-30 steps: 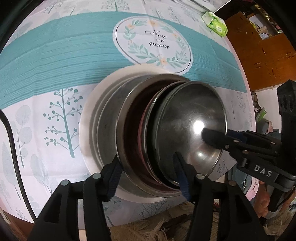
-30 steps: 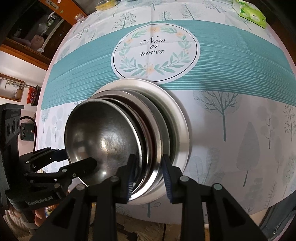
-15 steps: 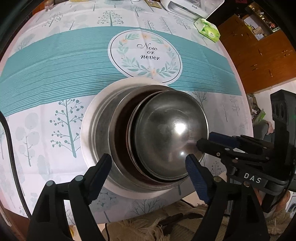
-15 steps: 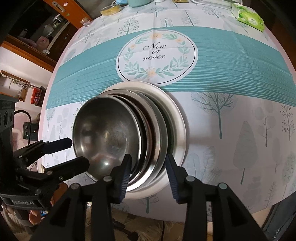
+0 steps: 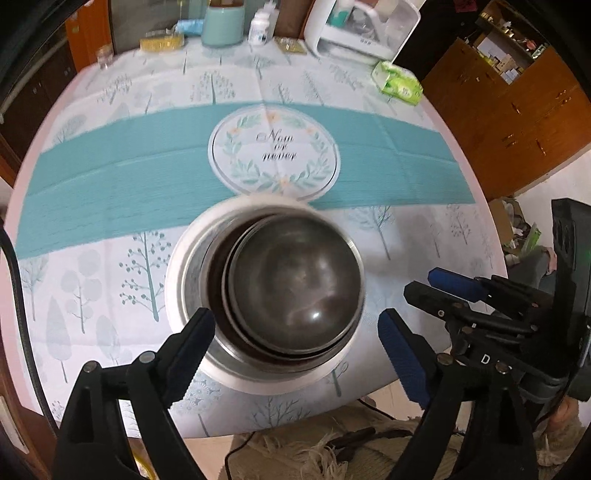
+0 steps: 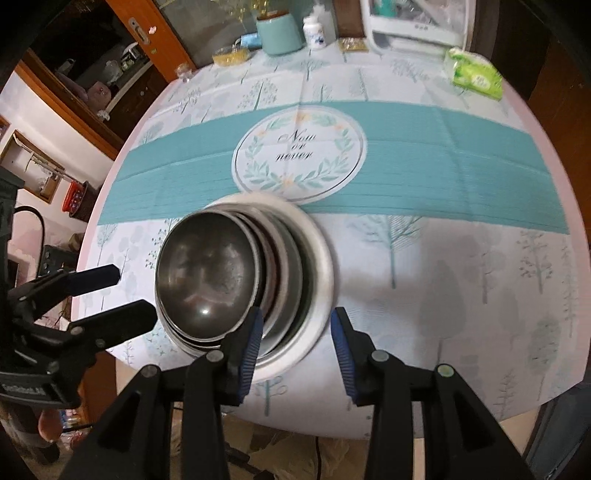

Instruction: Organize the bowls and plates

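Note:
A stack of dishes stands near the table's front edge. A steel bowl (image 5: 295, 291) lies on top, nested in several steel and dark bowls, all on a white plate (image 5: 177, 266). The stack also shows in the right wrist view, with the top bowl (image 6: 207, 277) and the plate (image 6: 321, 258). My left gripper (image 5: 295, 343) is open and empty, held above the stack's near side. My right gripper (image 6: 297, 339) is open and empty, over the stack's right rim. Each gripper shows in the other's view, the right one (image 5: 432, 284) and the left one (image 6: 122, 295).
The round table has a teal and white cloth (image 5: 147, 173) with a "Now or never" emblem (image 5: 275, 155). At the far edge stand a teal jar (image 5: 221, 26), a white bottle (image 5: 260, 27), a white appliance (image 5: 354, 29) and a green tissue pack (image 5: 399, 83). Wooden cabinets (image 5: 517, 103) stand to the right.
Both grippers opened wide, let go of the bowls and pulled back up away from the stack. The top bowl has settled level into the stack.

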Available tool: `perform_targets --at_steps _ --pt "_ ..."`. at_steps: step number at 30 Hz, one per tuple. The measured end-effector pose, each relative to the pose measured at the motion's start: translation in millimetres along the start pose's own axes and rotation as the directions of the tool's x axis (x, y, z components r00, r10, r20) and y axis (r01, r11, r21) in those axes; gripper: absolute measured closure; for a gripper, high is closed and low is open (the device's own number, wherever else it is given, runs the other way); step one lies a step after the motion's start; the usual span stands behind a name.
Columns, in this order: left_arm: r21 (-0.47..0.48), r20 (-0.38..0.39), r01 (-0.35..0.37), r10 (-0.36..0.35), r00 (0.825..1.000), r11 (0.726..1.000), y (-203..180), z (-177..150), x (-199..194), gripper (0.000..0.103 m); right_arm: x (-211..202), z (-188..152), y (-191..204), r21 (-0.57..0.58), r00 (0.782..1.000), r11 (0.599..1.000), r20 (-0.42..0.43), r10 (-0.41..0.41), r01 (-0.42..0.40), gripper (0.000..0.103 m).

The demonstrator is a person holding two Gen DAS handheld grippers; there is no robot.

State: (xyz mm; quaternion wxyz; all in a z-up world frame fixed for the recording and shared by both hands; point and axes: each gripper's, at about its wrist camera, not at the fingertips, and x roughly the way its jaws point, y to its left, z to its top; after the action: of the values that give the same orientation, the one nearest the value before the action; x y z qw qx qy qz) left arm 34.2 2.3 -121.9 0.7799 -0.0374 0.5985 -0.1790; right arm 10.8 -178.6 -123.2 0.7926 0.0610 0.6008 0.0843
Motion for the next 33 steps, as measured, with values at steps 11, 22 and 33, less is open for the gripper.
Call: perform_targets --at_steps 11,22,33 --pt "-0.003 0.156 -0.050 0.050 0.986 0.999 -46 1 -36 0.013 -54 -4 -27 0.024 0.985 0.998 0.160 -0.066 0.063 0.061" --pt "-0.049 0.276 -0.148 0.156 0.949 0.988 -77 -1 -63 0.013 -102 -1 -33 0.027 0.949 0.995 0.300 -0.096 0.092 0.061" --pt "-0.099 0.352 -0.233 0.253 0.901 0.967 -93 -1 -84 0.013 -129 4 -33 0.016 0.921 0.991 0.367 -0.128 0.132 0.052"
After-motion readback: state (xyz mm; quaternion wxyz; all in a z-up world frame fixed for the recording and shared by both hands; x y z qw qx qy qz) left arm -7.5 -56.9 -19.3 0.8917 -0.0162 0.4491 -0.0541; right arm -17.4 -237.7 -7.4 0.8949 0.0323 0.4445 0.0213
